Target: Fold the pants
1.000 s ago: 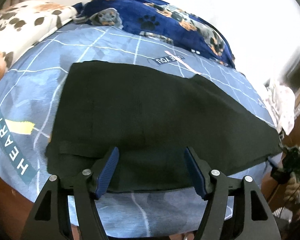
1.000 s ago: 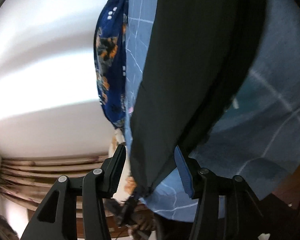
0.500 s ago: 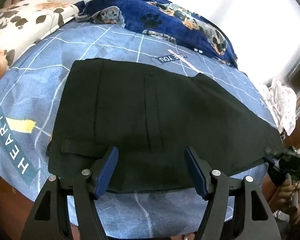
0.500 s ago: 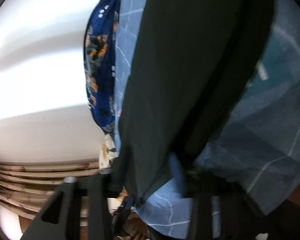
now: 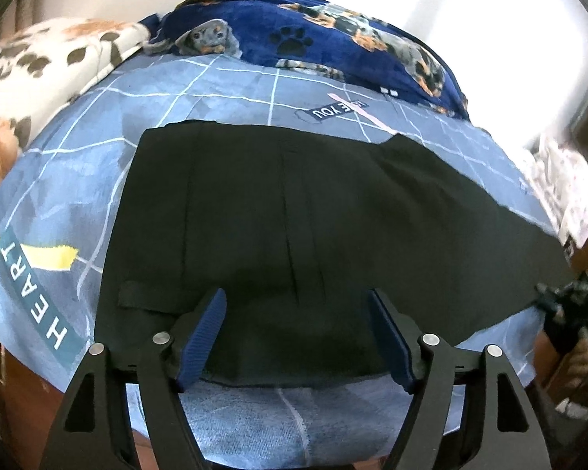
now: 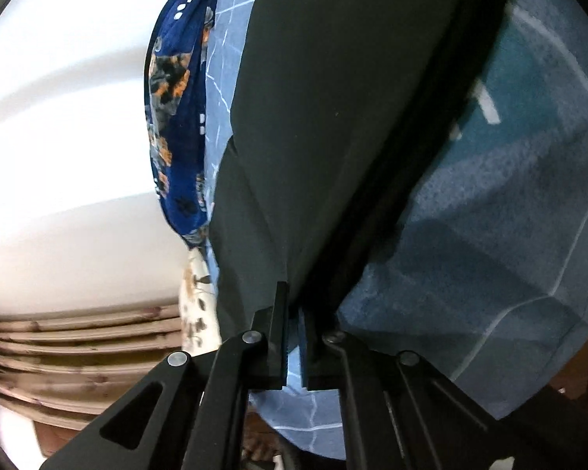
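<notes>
Black pants point(image 5: 294, 215) lie flat across a blue checked bedsheet point(image 5: 78, 196), the leg stretching to the right. My left gripper point(image 5: 296, 297) hovers over the near edge of the pants. Its jaws are opening, with fabric below them but nothing pinched. In the right wrist view the pants point(image 6: 333, 117) run away from my right gripper point(image 6: 294, 297), which is shut on the hem at the leg's end. That same gripper point(image 5: 568, 305) shows dark and small at the far right of the left wrist view.
A dark blue dog-print blanket point(image 5: 313, 43) is bunched along the far side of the bed. A white paw-print pillow point(image 5: 39, 70) sits at the left, and a white cloth point(image 5: 560, 188) lies at the right. Brown wooden slats point(image 6: 78, 333) show beyond the bed.
My right gripper's jaws closed onto the pants' hem and it moved in a little closer. The left gripper's jaws spread slightly wider, and it stayed in place.
</notes>
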Tool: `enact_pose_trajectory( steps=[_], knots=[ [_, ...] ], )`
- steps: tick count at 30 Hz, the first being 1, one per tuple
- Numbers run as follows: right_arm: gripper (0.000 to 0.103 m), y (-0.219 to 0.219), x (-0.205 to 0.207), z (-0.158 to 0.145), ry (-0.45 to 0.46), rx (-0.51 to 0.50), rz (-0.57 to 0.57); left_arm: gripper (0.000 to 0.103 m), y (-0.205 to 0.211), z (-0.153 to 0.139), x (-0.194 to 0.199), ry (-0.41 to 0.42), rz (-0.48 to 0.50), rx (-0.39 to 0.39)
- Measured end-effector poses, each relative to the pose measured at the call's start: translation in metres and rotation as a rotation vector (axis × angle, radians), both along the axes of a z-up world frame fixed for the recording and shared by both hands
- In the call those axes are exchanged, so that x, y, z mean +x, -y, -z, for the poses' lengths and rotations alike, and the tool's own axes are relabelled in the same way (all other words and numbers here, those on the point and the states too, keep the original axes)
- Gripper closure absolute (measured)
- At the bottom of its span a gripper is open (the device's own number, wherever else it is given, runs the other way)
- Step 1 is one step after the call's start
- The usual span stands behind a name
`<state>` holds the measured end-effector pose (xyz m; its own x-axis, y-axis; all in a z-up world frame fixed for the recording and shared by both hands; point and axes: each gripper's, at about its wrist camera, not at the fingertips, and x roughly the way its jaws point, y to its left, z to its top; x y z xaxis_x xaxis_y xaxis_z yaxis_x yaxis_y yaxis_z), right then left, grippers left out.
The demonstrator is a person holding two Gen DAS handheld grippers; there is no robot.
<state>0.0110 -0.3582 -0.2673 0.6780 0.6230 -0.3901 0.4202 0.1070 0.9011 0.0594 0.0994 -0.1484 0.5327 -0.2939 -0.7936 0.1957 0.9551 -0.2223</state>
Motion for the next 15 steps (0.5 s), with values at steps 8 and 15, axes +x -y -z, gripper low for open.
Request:
enact_pose_trajectory(
  steps=[8, 15],
  knots=[
    [0.077, 0.078, -0.050, -0.021, 0.028, -0.083, 0.191, 0.026, 0.004, 0.004, -0.001, 0.022, 0.032, 0.045],
    [0.076, 0.231, -0.125, -0.030, -0.028, -0.282, 0.566, 0.026, 0.001, 0.004, 0.002, 0.013, 0.017, 0.033]
  ],
)
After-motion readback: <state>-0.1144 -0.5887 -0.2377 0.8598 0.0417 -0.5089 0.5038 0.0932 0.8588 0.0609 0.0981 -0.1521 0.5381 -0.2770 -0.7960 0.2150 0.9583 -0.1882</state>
